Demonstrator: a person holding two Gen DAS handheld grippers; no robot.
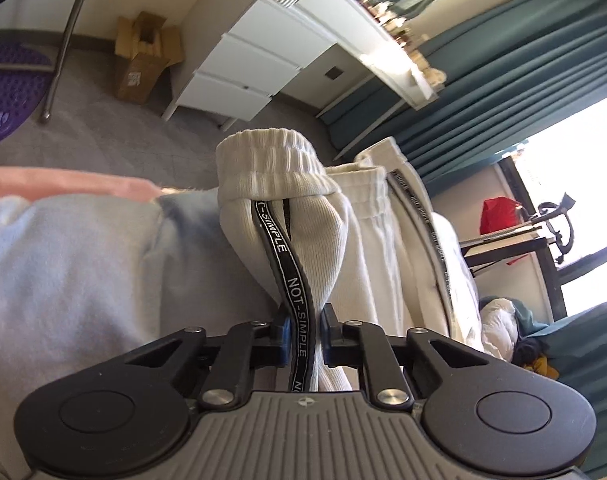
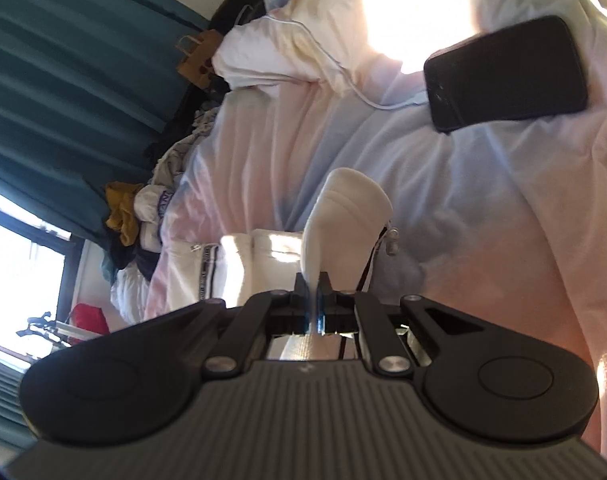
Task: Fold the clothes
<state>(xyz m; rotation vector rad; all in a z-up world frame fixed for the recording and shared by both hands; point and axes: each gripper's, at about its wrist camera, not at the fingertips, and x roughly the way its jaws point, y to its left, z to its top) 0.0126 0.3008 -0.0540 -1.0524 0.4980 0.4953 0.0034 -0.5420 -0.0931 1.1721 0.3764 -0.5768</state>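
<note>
Now cream ribbed trousers [image 1: 303, 208], black lettered side stripe, bunched, left gripper [image 1: 305, 338] and right gripper [image 2: 312, 300] both clamping the fabric

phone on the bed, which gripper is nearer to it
Right. The right gripper, shut on the white pants, has the phone lying ahead on the bedding; the left gripper's view doesn't show it.
</note>
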